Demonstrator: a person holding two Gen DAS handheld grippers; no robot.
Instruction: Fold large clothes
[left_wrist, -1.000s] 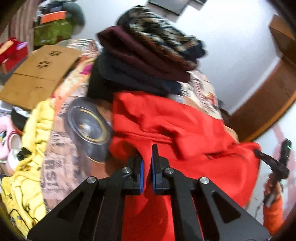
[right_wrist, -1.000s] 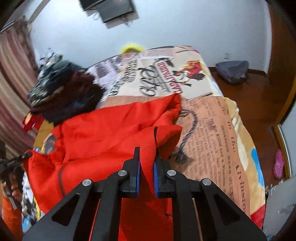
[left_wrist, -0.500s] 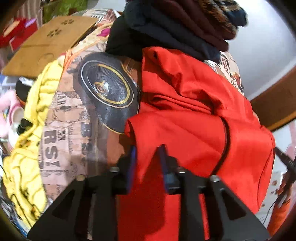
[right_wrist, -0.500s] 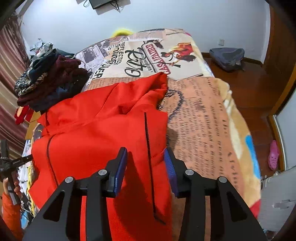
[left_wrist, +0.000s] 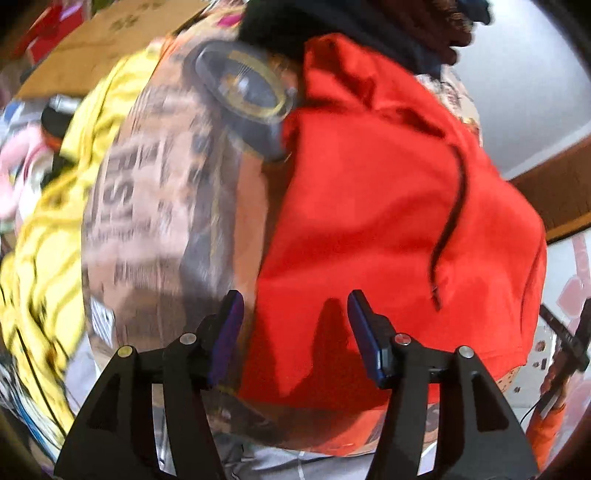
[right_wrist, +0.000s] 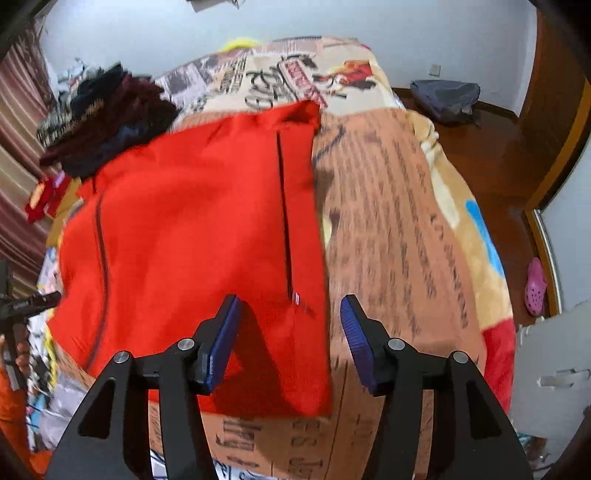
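Red garment (right_wrist: 192, 236) lies folded flat on the printed blanket (right_wrist: 399, 229), near edge at the bed's front. Left gripper (left_wrist: 293, 325) and right gripper (right_wrist: 290, 328) are both opening, jaws apart over its corners, pinching nothing. Bare blanket right; clothes pile (right_wrist: 107, 122) behind.

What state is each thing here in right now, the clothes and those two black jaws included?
Red garment: lying folded flat on the bed, released.
Left gripper: jaws opening, pads clear of the cloth.
Right gripper: jaws opening, nothing gripped.
Dark clothes pile: stacked beside the red garment.
Bedspread: spread out.
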